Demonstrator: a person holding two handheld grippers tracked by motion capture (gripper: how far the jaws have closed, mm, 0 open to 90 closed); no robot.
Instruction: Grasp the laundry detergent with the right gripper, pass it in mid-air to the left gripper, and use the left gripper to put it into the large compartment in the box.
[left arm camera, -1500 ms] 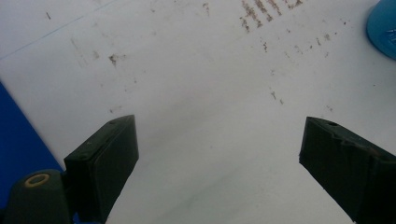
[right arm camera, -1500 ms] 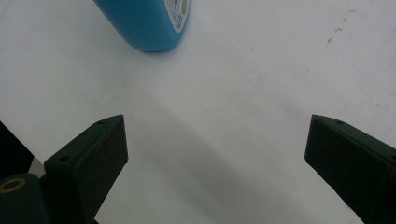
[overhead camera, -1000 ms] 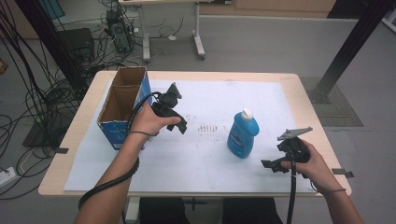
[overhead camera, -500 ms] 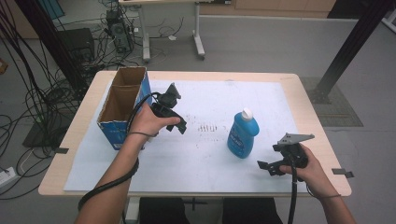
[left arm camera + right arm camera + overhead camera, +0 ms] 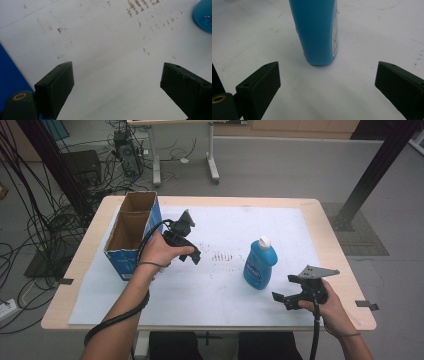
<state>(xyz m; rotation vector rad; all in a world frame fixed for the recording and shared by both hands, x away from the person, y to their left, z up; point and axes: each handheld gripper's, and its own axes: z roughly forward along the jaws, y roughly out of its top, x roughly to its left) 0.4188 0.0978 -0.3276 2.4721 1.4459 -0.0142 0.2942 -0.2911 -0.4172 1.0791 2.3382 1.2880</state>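
Note:
A blue bottle (image 5: 260, 265) with a white cap stands upright on the white sheet (image 5: 210, 290), right of centre. My right gripper (image 5: 286, 289) is low near the front right, just right of the bottle, open and empty. In the right gripper view the bottle's base (image 5: 317, 30) stands a short way ahead of the wide-apart jaws (image 5: 328, 70). My left gripper (image 5: 192, 242) is open and empty beside the cardboard box (image 5: 131, 232), and it points at the stained sheet. The left gripper view has the bottle (image 5: 203, 15) at its top right corner, with my left gripper (image 5: 117, 72) over bare sheet.
The box has blue sides, is open on top, and sits at the table's left; its wall (image 5: 10, 75) is close to the left jaw. Brown specks (image 5: 220, 256) mark the sheet's middle. The wooden table edge (image 5: 345, 260) runs just right of the right hand.
My right gripper has come a little toward the front edge and slightly left, lower beside the bottle. The left gripper, bottle and box have stayed put.

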